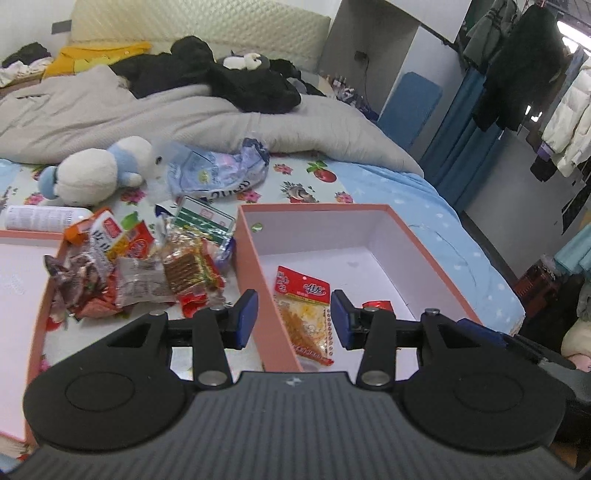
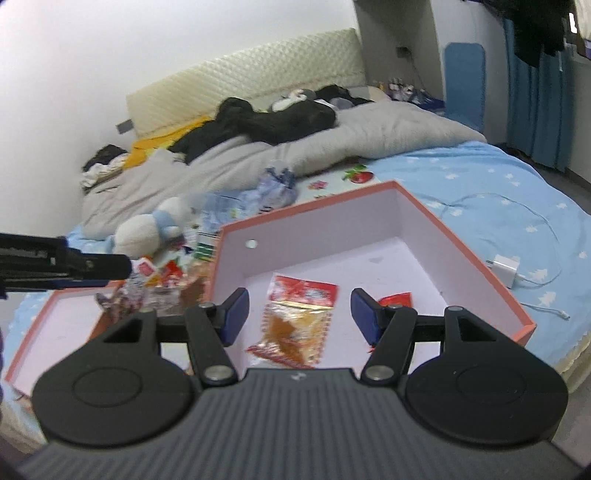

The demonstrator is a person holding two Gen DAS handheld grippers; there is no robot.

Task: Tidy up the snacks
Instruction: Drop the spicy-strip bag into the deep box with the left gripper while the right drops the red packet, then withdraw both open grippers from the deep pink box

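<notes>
A big bed with a blue star-print sheet point(image 2: 480, 177) fills most of both views, and a rumpled grey duvet point(image 1: 147, 110) is bunched up toward the padded cream headboard point(image 1: 199, 18), with black clothes point(image 1: 229, 77) dumped on top of it. Two pink cardboard box halves with pale insides are laid open on the sheet: the deeper pink box point(image 1: 255, 266) to the right and a shallower pink lid-like tray point(image 1: 40, 295) to the left. A white and blue plush toy point(image 1: 99, 170) is flopped on the floral part of the sheet behind them, just beside a crumpled pale blue plastic bag point(image 1: 218, 170). Between the two box halves a heap of crinkly snack packets in red, orange and brown wrappers point(image 1: 140, 266) is piled up, some spilling over the tray's edge. Inside the deeper box a clear snack pouch with a red header and yellowish contents point(image 1: 306, 314) is lying flat near the front wall, and a small red packet point(image 2: 395, 299) can be seen just to its right. A white charger plug with its cable point(image 2: 504, 269) is left on the sheet outside the box. The left gripper point(image 1: 294, 319) is spread wide over the box's left wall, nothing held. The right gripper point(image 2: 297, 314) is also spread wide, hovering above the pouch, nothing gripped.
</notes>
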